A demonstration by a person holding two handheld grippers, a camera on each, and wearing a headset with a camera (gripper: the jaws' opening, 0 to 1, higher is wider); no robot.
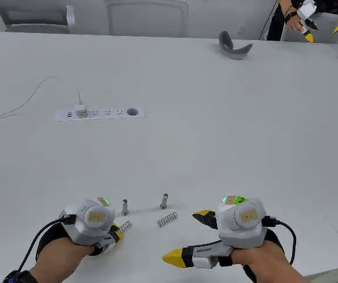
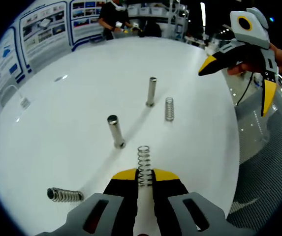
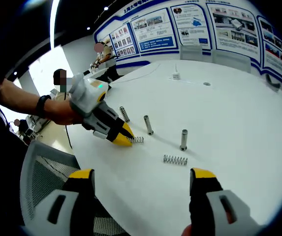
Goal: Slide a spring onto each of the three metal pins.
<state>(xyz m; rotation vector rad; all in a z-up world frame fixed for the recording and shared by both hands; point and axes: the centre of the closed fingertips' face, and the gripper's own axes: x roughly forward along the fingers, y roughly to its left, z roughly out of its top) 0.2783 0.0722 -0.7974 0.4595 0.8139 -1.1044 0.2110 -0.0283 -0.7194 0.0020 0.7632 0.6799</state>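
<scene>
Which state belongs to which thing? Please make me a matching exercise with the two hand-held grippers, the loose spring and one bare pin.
1 left hand-held gripper
2 right hand-held gripper
3 loose spring
4 bare pin

A lies flat on the table
B jaws open, empty
C shut on a second spring
D stands upright

Pairs: 1-C, 2-B, 3-A, 4-D

A loose spring (image 1: pixel 167 219) lies near two upright pins (image 1: pixel 164 201).
</scene>
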